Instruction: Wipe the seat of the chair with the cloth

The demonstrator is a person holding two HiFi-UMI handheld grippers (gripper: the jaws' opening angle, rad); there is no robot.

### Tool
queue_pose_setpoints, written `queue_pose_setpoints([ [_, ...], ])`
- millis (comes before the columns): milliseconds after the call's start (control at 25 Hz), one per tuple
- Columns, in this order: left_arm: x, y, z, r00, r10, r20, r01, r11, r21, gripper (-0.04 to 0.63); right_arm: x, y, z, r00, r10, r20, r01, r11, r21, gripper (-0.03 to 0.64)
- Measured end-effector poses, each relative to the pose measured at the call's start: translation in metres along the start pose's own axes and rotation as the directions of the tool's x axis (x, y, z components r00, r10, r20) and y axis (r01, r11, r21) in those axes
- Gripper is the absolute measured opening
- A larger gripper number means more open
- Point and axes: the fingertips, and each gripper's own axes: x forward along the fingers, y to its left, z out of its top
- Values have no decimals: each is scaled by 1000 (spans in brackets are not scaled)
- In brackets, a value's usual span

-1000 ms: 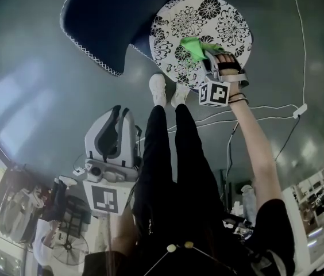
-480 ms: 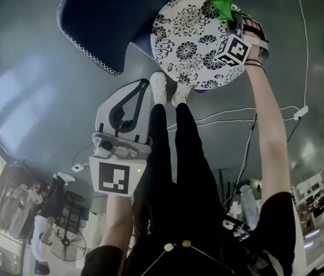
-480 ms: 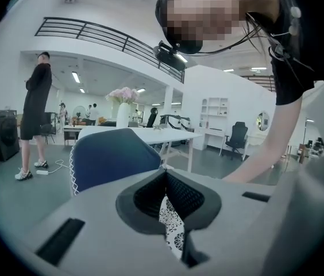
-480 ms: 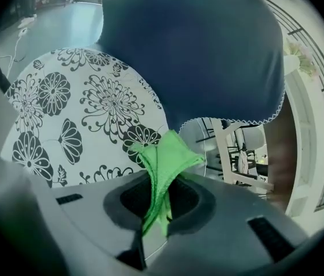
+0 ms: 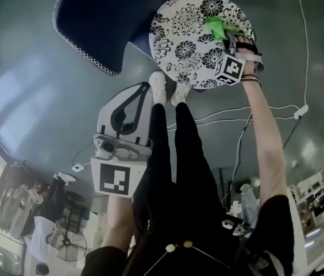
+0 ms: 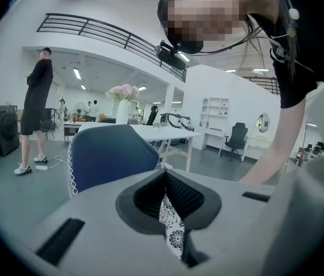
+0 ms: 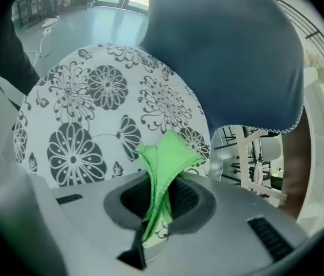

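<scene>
Since half a second ago our right gripper has drawn the cloth back from the far rim of the seat towards us, while our left gripper has barely shifted.

At the left, the left gripper (image 5: 142, 92) hangs above the floor (image 5: 30, 68), clear of the chair. In its own view (image 6: 165, 181) the jaws are pressed together with nothing between them, and only a sliver of patterned seat shows past them. A person (image 6: 35, 114) stands well beyond it.

Next comes the blue chair back (image 5: 101, 16), which also fills the upper right of the right gripper view (image 7: 231, 56). Beside it lies the round floral seat (image 5: 185, 39); our shoes (image 5: 158, 88) stand at its near edge.

On the seat's right part lies the green cloth (image 5: 216, 26), bunched and touching the pattern. In the right gripper view the cloth (image 7: 168, 154) runs down into the jaws, which are clenched on it.

The right gripper (image 5: 226, 39) hangs over the seat's right edge (image 7: 87, 114). A white cable (image 5: 265, 111) trails over the floor further right.
</scene>
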Motion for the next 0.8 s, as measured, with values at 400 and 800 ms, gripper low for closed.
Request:
queue_pose_setpoints([
  [400, -6, 2, 6, 1000, 9, 21, -9, 1000, -23, 5, -53, 83, 25, 992, 85, 94, -76, 993, -91, 51],
  [800, -2, 0, 4, 1000, 4, 20, -3, 1000, -21, 5, -95, 151, 48, 964, 208, 167, -184, 972, -147, 51],
])
